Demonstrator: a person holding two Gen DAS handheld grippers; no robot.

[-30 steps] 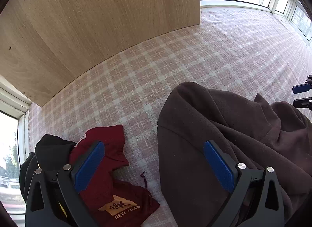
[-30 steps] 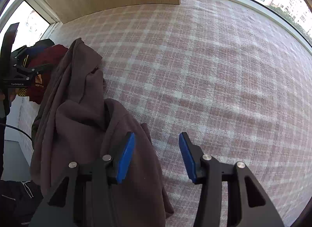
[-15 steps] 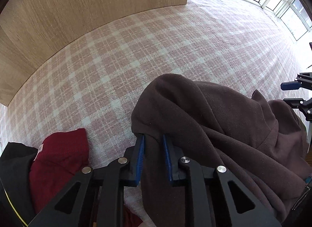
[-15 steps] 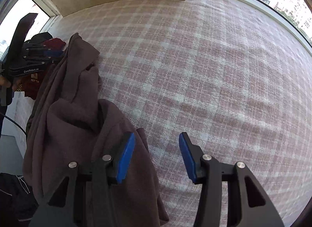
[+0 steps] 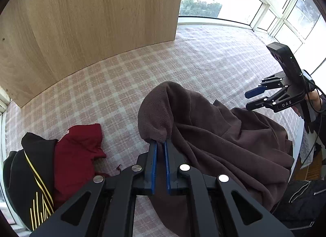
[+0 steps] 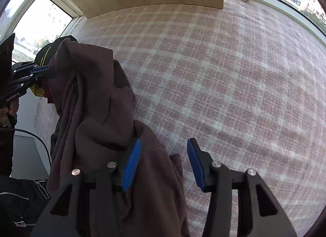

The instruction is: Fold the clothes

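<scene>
A dark brown hoodie [image 5: 220, 135] lies bunched on the pink checked cloth [image 5: 142, 69]. My left gripper [image 5: 160, 145] is shut on a fold of the hoodie and holds it lifted off the cloth. In the right wrist view the hoodie [image 6: 91, 102] hangs raised at the left, pinched by the left gripper [image 6: 43, 69]. My right gripper [image 6: 164, 155] is open, its left finger against the hoodie's lower part, nothing between the pads. It also shows in the left wrist view [image 5: 254, 98], open, above the hoodie's right side.
A red T-shirt [image 5: 75, 155] and a black garment with yellow stripes [image 5: 26, 175] lie at the left edge. A wooden panel [image 5: 81, 23] stands at the back. Windows [image 5: 264, 2] line the far side. A black jacket [image 5: 301, 206] is at the lower right.
My left gripper closed on the hoodie's edge and has lifted it up. The right gripper stayed open and rose slightly beside the hoodie.
</scene>
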